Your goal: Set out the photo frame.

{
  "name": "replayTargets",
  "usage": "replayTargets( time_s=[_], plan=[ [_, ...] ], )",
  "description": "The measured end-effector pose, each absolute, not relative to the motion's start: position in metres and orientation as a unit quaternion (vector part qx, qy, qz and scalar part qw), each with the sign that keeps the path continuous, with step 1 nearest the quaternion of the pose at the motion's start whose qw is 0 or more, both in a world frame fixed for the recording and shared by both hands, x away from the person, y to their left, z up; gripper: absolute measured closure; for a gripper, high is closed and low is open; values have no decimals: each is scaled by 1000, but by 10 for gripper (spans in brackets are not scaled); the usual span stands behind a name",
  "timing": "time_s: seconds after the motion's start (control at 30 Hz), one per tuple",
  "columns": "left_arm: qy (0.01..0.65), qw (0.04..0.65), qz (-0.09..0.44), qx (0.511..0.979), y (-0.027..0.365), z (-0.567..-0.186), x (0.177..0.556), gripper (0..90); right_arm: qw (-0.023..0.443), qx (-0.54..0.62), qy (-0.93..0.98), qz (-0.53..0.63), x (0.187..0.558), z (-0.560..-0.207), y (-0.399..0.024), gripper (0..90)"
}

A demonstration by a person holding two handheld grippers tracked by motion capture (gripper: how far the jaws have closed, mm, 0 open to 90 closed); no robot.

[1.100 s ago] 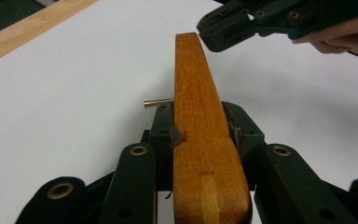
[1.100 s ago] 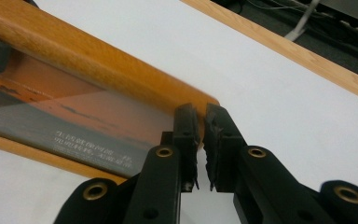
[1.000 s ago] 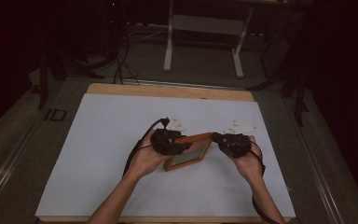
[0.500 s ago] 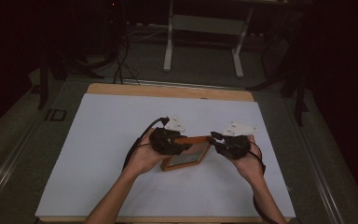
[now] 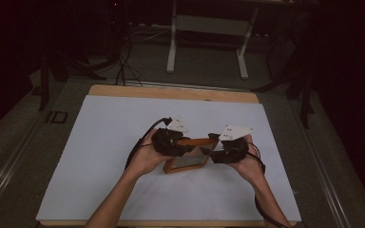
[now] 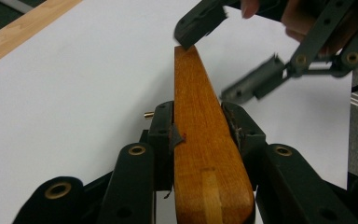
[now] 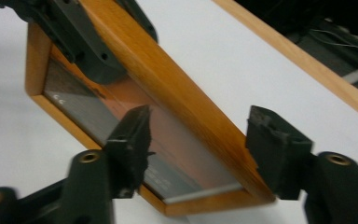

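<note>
**Wooden frame held up on edge, right jaws letting go**

The wooden picture frame (image 5: 187, 156) sits a little toward the near edge of the white table sheet (image 5: 100, 156), roughly midway between its left and right edges, tilted up off the surface between the two hands. It has an orange-brown border around a dark glossy pane (image 7: 121, 130).

The left gripper (image 6: 198, 135) pinches one rail of the frame: in the left gripper view both pads press flat against the two faces of the wood, with no gap on either side. In the high view that gripper (image 5: 171, 142) meets the frame at its left end.

The right gripper (image 7: 198, 140) straddles the opposite end. Its jaws have just been opening; the frame's rail runs between them, but the far pad stands clear of the wood, and the near one looks just off the pane, though blur makes that hard to settle. From the high view the right gripper (image 5: 225, 152) sits close against the frame's right end.

The step in hand looks like a handover or repositioning: the left grip carries the frame alone while the right releases. The next move probably calls for the right gripper to draw back or shift along the rail without knocking the frame, and for the left hand to keep its clamp firm, since a single grip at one end lets the frame swing or sag.

Beyond the sheet, the wooden table edge (image 5: 171, 92) runs along the far side.
</note>
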State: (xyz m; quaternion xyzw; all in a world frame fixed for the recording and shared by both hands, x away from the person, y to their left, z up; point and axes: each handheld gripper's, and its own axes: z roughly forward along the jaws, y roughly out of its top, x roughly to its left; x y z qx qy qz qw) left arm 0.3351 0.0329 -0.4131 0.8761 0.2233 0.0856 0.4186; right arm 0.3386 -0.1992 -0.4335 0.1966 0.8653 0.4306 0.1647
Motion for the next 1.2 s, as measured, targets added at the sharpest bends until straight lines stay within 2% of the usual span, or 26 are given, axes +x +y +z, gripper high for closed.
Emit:
replayTargets(
  time_s=[0.2, 0.47, 0.6, 0.7, 1.03, 1.2],
  plan=[
    [210, 416, 85, 881, 31, -412, 336, 676, 162, 164, 877, 421, 343, -434, -190, 256],
    [187, 421, 75, 884, 29, -411, 337, 672, 149, 143, 888, 410, 352, -437, -183, 211],
    [189, 423, 74, 883, 28, -411, 340, 673, 140, 128, 895, 403, 350, -439, -182, 288],
    [192, 425, 71, 882, 28, -410, 340, 662, 155, 125, 894, 400, 347, -440, -183, 342],
    [217, 444, 52, 868, 35, -410, 347, 540, 147, 122, 888, 418, 343, -438, -199, 574],
    [226, 464, 56, 855, 41, -406, 348, 506, 156, 112, 889, 417, 338, -440, -199, 611]
  ],
)
